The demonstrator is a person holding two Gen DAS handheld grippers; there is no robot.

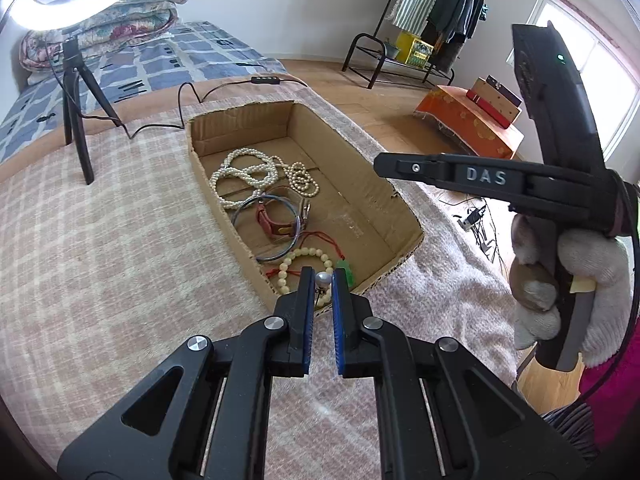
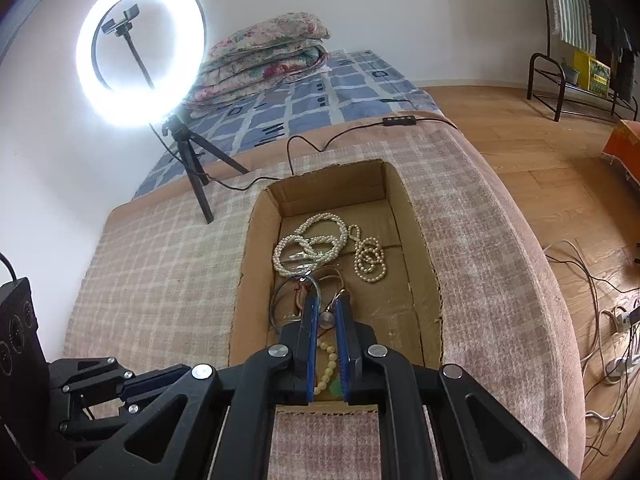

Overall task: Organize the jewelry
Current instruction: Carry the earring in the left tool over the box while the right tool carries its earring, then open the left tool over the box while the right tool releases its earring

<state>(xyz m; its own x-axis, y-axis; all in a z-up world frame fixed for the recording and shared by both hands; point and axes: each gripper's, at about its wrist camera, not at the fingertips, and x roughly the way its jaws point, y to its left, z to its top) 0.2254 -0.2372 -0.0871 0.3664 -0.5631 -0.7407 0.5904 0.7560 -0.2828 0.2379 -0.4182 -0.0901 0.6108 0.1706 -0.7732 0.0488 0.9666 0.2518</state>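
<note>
An open cardboard box [image 1: 384, 200] [image 2: 416, 216] lies on the checked blanket. Inside lie white pearl strands [image 1: 244, 176] [image 2: 312, 240], a metal bangle [image 1: 276, 224], a red watch strap [image 1: 268, 220], a cream bead bracelet [image 1: 288, 268] [image 2: 326, 368] and a green pendant on red cord [image 1: 347, 270]. My left gripper [image 1: 322, 280] is shut on a silver-grey pearl piece [image 1: 322, 279] above the box's near end. My right gripper [image 2: 326, 308] is narrowly closed over the box; a small round piece [image 2: 326, 320] shows between its fingers. It also shows in the left wrist view [image 1: 448, 170], held by a gloved hand.
A ring light on a tripod [image 2: 140, 52] [image 1: 76, 112] stands on the blanket left of the box, its cable [image 2: 320, 144] running behind it. Folded quilts [image 2: 264, 56] lie on the bed. Wood floor, cables [image 2: 600, 312], an orange box [image 1: 468, 120] and a clothes rack [image 1: 432, 20] are to the right.
</note>
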